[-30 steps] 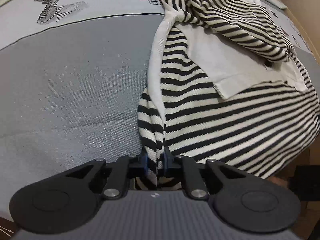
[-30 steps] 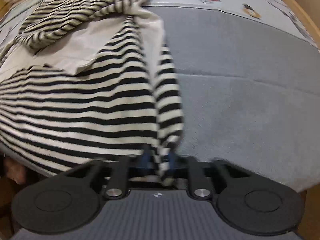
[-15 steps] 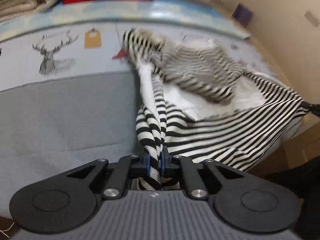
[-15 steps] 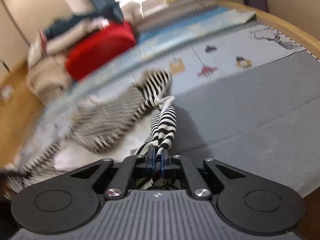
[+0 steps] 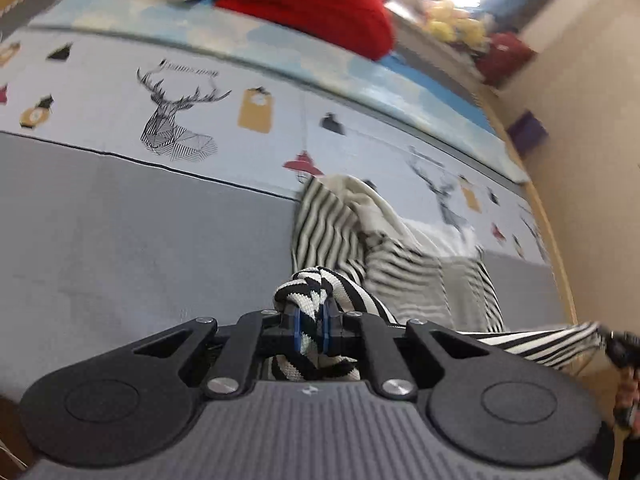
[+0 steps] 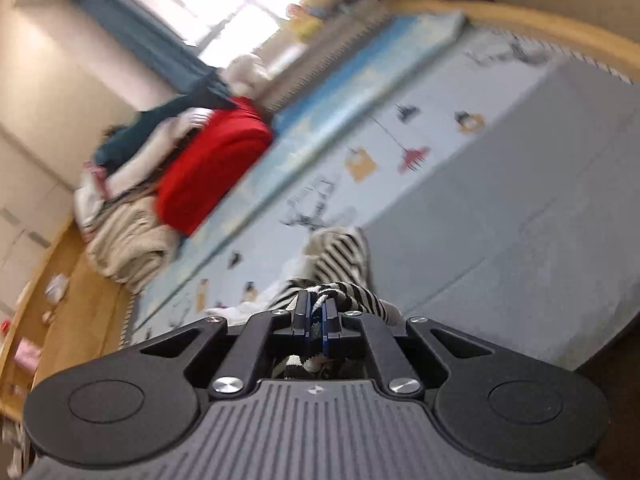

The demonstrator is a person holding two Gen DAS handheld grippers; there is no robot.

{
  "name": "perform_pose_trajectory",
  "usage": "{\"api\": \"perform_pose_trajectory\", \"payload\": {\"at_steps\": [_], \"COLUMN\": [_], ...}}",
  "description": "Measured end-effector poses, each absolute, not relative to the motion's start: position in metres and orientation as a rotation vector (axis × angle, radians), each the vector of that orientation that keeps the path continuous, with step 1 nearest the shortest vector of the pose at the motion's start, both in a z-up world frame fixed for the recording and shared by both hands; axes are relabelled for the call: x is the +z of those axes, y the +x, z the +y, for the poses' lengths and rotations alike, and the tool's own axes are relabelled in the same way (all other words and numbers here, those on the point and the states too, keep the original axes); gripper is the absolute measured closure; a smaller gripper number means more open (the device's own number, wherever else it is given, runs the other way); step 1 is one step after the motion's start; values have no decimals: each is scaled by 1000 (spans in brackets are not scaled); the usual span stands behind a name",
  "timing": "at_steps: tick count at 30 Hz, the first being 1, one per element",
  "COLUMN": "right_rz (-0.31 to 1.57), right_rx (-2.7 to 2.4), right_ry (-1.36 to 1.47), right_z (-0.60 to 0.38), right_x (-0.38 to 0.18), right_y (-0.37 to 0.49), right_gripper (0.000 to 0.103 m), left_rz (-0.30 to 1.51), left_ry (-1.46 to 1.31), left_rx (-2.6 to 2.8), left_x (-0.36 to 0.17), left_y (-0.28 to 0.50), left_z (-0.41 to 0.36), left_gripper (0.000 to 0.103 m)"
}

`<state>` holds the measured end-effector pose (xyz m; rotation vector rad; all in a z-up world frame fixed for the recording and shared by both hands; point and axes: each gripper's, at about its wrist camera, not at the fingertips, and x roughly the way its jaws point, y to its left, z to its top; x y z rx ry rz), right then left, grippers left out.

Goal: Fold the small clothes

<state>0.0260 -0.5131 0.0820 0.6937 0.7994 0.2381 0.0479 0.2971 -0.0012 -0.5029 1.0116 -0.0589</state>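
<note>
A black-and-white striped garment point(image 5: 400, 264) hangs lifted above the grey mat, its far part still trailing on the patterned mat. My left gripper point(image 5: 311, 330) is shut on a bunched striped edge. In the left wrist view the cloth stretches to the right toward the other gripper point(image 5: 618, 350), seen at the frame's edge. My right gripper point(image 6: 316, 322) is shut on another bunched edge of the striped garment point(image 6: 344, 258), which hangs down and away below it, blurred.
A grey mat point(image 5: 120, 240) lies beside a pale blue play mat point(image 5: 200, 92) printed with deer and tags. A red cushion point(image 5: 308, 4) and beige blankets point(image 6: 128, 236) lie at the far end. A wooden rim point(image 5: 548, 232) borders the right side, and a wood floor point(image 6: 60, 320) lies at the left.
Both grippers have risen and tilted up, lifting the striped garment off the mat. The cloth that lay spread out now hangs bunched and stretched between the two grippers.
</note>
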Motion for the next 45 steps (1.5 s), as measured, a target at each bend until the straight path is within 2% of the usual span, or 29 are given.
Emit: {"api": "perform_pose_trajectory", "payload": {"at_steps": [5,7,9,10,11,15,17,19,20,23,27,33,35,36,37,38,39,40,42,45], "right_rz": [872,875,852,845,843,895,870,865,877,964,1069,1131,1153,1161,1169,1180,1193,1196,1156,947], "right_rx": [107,35,-46,-99,-158,-149,-95,-65,-43,30,96,70,63,67,63,48,31,16,8,18], "right_ry": [760,785,827,833,840,765,762,705,684,663,577,569,553,545,539,536,540,556,609,789], "right_z": [-497,-488,-483,-480,-477,-461,-457,-451,-447,-435,-410,-390,-383,-379,-377,-375,-375,-376,-384,-410], "right_x": [58,43,18,4,-9,-34,-30,-24,-23,-30,-46,-67,-75,-78,-80,-81,-82,-80,-68,-37], "right_y": [131,176,221,236,246,261,263,264,264,265,269,278,283,285,287,290,293,294,299,302], "right_gripper": [98,98,94,88,82,77,72,60,59,58,58,58,59,60,73,90,94,98,99,100], "left_rz": [1063,1078,1096,1112,1117,1104,1116,1143,1160,1209,1271,1261,1281,1292,1297,1300,1298,1279,1182,987], "left_ry": [-620,-741,-773,-797,-797,-677,-671,-657,-640,-560,-554,-651,-632,-620,-610,-595,-579,-564,-544,-625], "left_rx": [52,111,161,177,173,170,126,82,64,17,8,45,54,60,64,60,47,46,73,102], "left_x": [-45,-69,-89,-96,-99,-92,-94,-97,-97,-100,-113,-123,-129,-131,-132,-132,-130,-126,-107,-80], "left_y": [165,200,225,229,231,234,235,235,233,233,233,240,247,250,253,256,260,263,269,277], "left_z": [319,332,338,339,338,332,329,323,318,301,291,294,289,286,284,283,281,281,287,309], "left_gripper": [90,79,75,73,68,56,55,55,55,49,49,49,50,57,64,90,103,103,103,103]}}
